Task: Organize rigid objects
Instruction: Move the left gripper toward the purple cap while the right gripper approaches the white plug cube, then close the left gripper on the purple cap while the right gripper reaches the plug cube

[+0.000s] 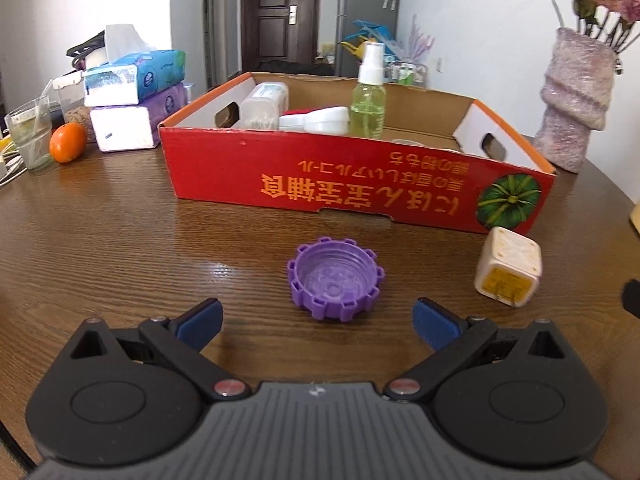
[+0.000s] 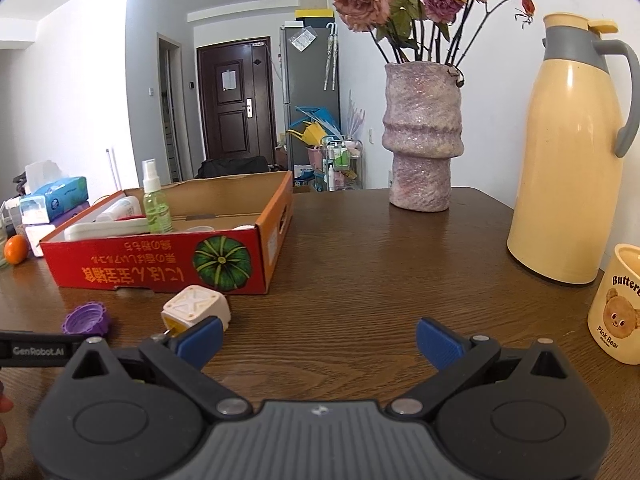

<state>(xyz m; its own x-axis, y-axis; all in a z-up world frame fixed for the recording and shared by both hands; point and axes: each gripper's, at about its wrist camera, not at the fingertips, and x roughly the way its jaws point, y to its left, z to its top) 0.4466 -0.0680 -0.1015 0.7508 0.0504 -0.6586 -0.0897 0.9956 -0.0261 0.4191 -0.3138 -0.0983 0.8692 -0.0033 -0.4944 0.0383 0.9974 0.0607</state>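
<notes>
Left gripper (image 1: 318, 320) hangs wide open just short of the purple bottle cap (image 1: 335, 279), which lies open side up on the wooden table (image 1: 120, 220) in front of the red cardboard box (image 1: 352, 176). Right gripper (image 2: 319, 338) gapes empty too, the white plug adapter (image 2: 197, 307) beside its left finger (image 2: 200, 340), near the box's front corner.

A purple ridged cap (image 1: 335, 279) is lying open side up on the table, beside a tipped white cube plug (image 1: 509, 266), before the red box (image 1: 356, 178).
</notes>
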